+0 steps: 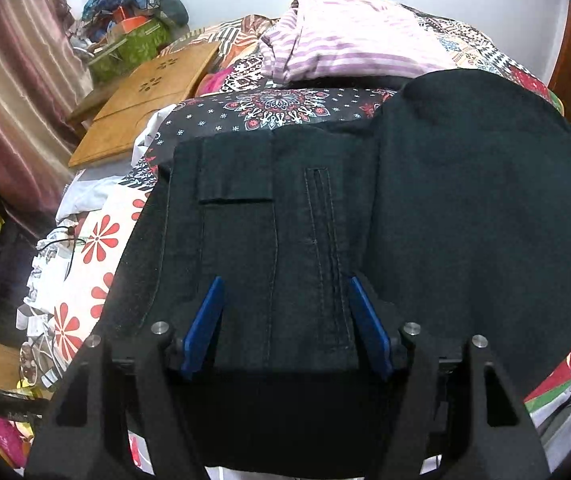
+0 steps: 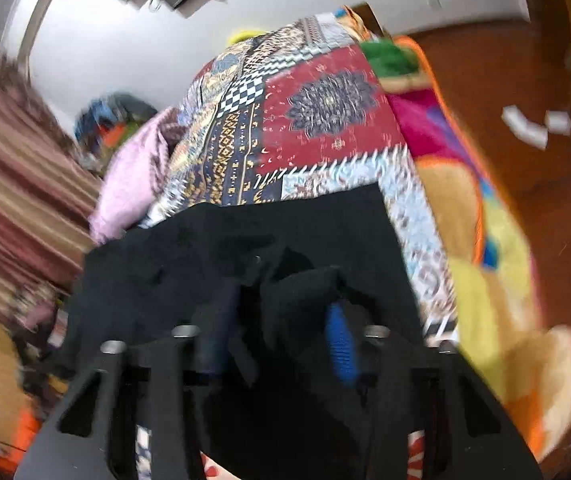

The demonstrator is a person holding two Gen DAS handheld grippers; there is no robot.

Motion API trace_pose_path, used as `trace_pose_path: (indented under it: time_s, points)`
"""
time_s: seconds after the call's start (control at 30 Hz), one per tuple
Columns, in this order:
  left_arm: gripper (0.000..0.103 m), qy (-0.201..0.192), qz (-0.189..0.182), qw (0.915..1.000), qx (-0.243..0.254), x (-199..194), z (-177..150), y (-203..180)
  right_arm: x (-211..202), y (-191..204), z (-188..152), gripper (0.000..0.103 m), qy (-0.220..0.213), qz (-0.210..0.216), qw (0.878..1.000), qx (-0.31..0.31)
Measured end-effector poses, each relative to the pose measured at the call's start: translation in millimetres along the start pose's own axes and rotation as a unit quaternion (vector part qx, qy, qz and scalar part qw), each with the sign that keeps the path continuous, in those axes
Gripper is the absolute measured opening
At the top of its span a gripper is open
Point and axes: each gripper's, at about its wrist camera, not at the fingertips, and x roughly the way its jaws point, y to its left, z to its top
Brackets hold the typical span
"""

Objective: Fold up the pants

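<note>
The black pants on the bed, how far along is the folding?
Partly done: the black denim pants already lie doubled over on the patchwork bedspread. In hand: the left gripper is open above them; the right gripper's view is blurred. Final folds remain.

Patterned bed [image 1: 245, 108], black pants [image 1: 465, 200] (spread)

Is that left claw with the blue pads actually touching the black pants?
Cannot tell. In the left wrist view the left claw is open above the black pants, pads either side of the stitched seam, but neither contact nor gap shows.
</note>
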Motion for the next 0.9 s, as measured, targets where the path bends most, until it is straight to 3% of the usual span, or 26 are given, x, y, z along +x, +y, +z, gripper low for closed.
trace_pose_path:
  time_s: [0.2, 0.37, 0.47, 0.6, 0.7, 0.8, 0.9]
  points:
    - [0.066, -0.002, -0.004, 1.0, -0.002, 0.6, 0.9, 2.6, -36.4, 40.4, 10.6, 0.012, -0.086, -0.046, 0.992, -0.086]
    - [0.066, -0.002, -0.003, 1.0, -0.001, 0.7, 0.2, 2.3, -69.3, 57.3, 21.7, 0.012, -0.164, -0.095, 0.972, -0.139]
    - [0.066, -0.003, -0.002, 1.0, -0.002, 0.6, -0.1, 2.1, -58.8, 41.2, 31.9, 0.012, -0.148, -0.109, 0.975, -0.12]
    - [0.066, -0.004, -0.001, 1.0, -0.005, 0.0, -0.2, 1.9, -16.3, 3.3, 37.0, 0.014, -0.076, -0.138, 0.985, -0.075]
    - [0.066, -0.007, 0.002, 0.9999, -0.011, -2.8, 1.0, 2.7, 11.2, -21.1, 35.1, 0.024, -0.019, -0.164, 0.986, -0.037]
    - [0.066, -0.022, 0.011, 0.9995, -0.022, -13.5, 4.6, 5.7, 3.3, -31.2, 24.7, 0.024, -0.02, -0.164, 0.986, -0.026]
    - [0.066, -0.047, 0.011, 0.9981, -0.038, -30.8, 10.6, 13.7, -24.3, -36.8, 10.0, 0.034, -0.036, -0.148, 0.988, -0.007]
